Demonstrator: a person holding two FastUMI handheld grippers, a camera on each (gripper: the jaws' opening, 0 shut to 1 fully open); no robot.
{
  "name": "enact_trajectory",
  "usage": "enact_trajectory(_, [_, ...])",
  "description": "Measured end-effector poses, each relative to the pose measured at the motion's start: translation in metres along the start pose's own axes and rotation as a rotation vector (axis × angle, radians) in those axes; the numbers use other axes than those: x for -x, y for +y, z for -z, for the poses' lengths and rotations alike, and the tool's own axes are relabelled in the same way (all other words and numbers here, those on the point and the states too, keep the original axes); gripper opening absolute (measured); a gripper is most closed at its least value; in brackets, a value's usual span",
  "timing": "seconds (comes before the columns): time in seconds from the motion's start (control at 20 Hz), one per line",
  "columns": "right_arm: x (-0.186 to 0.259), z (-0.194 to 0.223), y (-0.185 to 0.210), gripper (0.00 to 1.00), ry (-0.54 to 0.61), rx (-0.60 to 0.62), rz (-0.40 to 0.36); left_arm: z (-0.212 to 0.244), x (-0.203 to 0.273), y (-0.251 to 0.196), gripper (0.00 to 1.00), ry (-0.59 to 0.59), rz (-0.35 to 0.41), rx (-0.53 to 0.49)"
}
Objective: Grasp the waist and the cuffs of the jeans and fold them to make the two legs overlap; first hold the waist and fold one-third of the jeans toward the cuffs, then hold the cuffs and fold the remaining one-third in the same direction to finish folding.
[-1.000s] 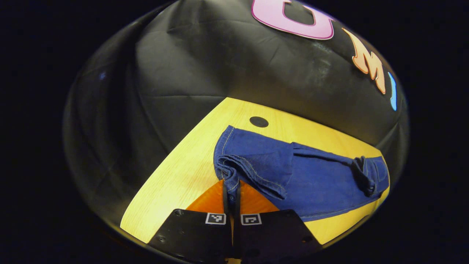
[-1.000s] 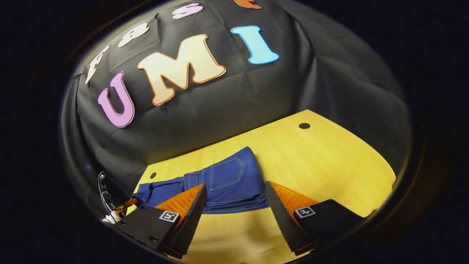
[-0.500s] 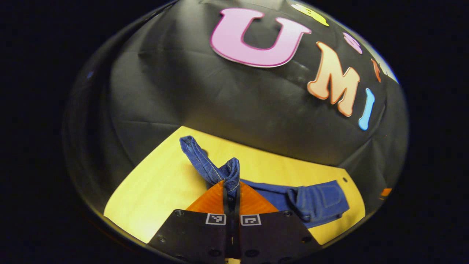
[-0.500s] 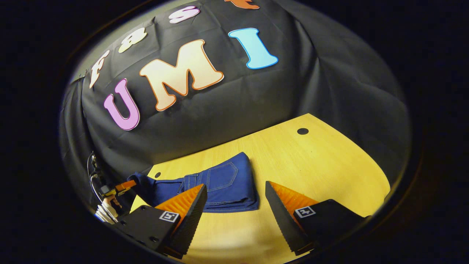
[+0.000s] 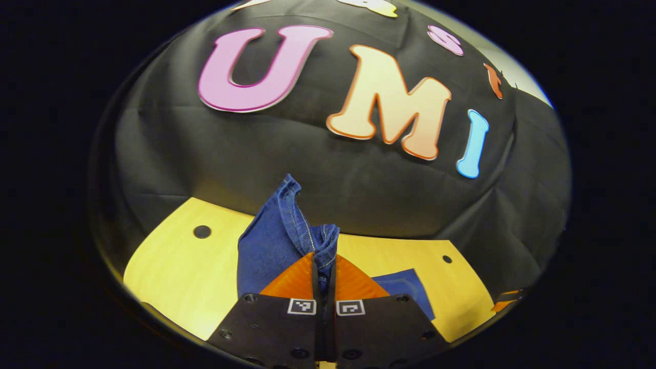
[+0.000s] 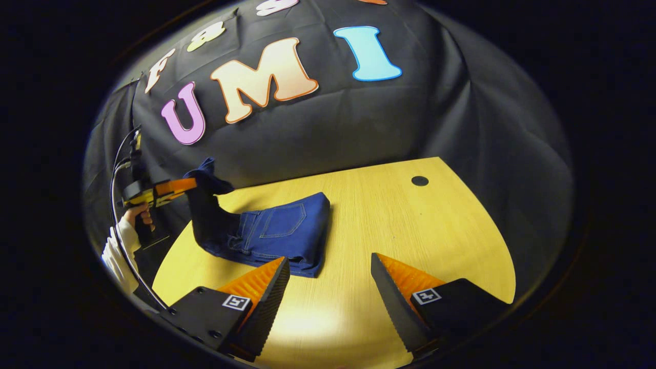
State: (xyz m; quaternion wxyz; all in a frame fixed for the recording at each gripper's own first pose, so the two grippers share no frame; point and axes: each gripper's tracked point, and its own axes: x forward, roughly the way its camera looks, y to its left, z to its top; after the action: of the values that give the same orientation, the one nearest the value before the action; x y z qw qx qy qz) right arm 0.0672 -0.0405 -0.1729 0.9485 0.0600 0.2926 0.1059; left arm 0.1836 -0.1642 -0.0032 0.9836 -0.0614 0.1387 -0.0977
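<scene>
A pair of dark blue jeans [image 6: 279,236] lies on a pale wooden tabletop [image 6: 410,236] in front of a black cloth wall. In the right gripper view, the waist part with its back pocket is already folded flat into a thick block near the tabletop's middle. The leg end rises steeply from that block toward the left, lifted clear of the wood. The left tool [image 5: 324,274] has its two fingers pressed together on the cuffs [image 5: 312,241], which bunch upward between them. A person's hand [image 6: 138,215] holds that tool at the far left of the right gripper view. The right tool [image 6: 330,289] hovers with fingers spread wide and nothing between them, just in front of the folded block. The coming fold seems to turn on one relation: the folded block lies to the right of the raised cuffs, along the jeans' long axis. The left tool is the one placed to carry the cuffs over it. Bare tabletop stretches to the right of the block, with a small dark hole [image 6: 419,180] near the far edge.
</scene>
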Motion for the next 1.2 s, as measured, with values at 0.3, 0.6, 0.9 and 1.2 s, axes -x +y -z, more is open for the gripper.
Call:
enact_trajectory(0.3, [-0.004, 0.005, -0.016, 0.98, 0.017, 0.037, -0.026, 0.034, -0.039, -0.095, 0.00, 0.075, 0.095, -0.112])
enact_trajectory(0.6, [-0.004, 0.009, -0.032, 0.94, 0.017, 0.016, 0.000, 0.106, -0.035, -0.126, 0.00, 0.180, 0.095, -0.327])
enact_trajectory(0.9, [-0.004, 0.016, -0.031, 0.94, 0.029, 0.011, 0.033, 0.199, -0.029, -0.134, 0.01, 0.278, 0.036, -0.480])
enact_trajectory(1.2, [0.000, 0.027, -0.020, 0.98, 0.038, 0.003, 0.072, 0.217, -0.003, -0.177, 0.55, 0.284, 0.200, -0.366])
